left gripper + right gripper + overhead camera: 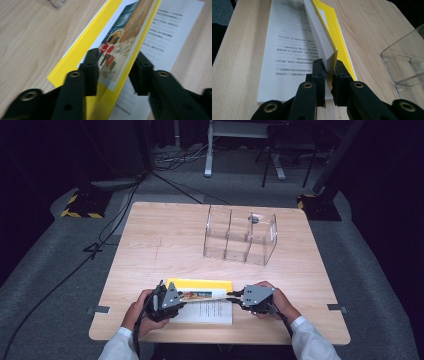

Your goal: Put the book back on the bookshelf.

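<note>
A yellow-covered book [200, 284] lies open near the table's front edge, with a white printed page [210, 312] flat beside it. My right gripper [234, 296] is shut on the lifted block of pages and yellow cover [322, 37], which stands on edge above the printed page [289, 47]. From the other end, my left gripper [184, 301] stands open, one jaw on either side of the raised cover with its picture [120, 32]. In the left gripper view the gripper [116, 72] straddles that cover, with a gap to the right jaw.
A clear plastic organizer [240, 236] with three compartments stands at the back right of the wooden table [160, 240]; its corner [407, 72] lies right of the book. Hands and white sleeves come in at the front edge. Cables and stands lie on the floor beyond.
</note>
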`<state>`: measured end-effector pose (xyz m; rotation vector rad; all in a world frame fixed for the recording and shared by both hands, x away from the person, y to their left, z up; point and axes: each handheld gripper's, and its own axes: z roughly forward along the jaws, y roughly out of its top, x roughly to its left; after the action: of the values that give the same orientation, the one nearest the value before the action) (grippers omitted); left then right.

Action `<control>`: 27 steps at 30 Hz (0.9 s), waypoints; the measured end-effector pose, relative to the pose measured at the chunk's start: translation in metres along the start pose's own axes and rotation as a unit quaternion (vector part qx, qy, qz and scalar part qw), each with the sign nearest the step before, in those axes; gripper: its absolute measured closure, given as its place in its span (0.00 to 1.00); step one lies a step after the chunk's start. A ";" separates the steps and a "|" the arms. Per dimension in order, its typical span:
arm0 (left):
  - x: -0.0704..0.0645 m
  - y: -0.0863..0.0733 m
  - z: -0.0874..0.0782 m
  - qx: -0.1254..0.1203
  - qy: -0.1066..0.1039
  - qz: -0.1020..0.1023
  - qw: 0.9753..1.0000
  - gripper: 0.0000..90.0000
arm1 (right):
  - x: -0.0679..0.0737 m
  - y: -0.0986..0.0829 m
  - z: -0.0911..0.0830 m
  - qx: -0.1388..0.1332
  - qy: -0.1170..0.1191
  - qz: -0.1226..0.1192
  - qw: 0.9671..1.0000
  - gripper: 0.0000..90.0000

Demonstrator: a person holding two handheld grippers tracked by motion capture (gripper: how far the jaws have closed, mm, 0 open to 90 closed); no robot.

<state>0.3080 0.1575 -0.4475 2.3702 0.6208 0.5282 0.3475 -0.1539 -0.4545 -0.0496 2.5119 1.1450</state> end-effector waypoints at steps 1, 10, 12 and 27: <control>-0.001 0.001 -0.002 -0.005 0.002 -0.004 1.000 0.62 | 0.001 0.002 0.000 0.000 -0.001 -0.002 1.000 0.92; -0.022 0.027 -0.002 -0.012 0.006 0.002 1.000 0.49 | 0.002 0.010 0.001 0.001 -0.005 -0.006 1.000 0.94; -0.025 0.032 0.002 -0.011 0.007 0.003 1.000 0.48 | 0.004 0.012 0.002 0.003 -0.003 -0.010 1.000 0.95; -0.045 0.051 0.031 0.012 0.021 0.021 0.999 0.80 | 0.010 0.017 0.005 0.009 -0.006 -0.012 1.000 0.92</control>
<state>0.3023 0.0827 -0.4467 2.4057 0.6003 0.5937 0.3372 -0.1374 -0.4489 -0.0674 2.5032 1.1109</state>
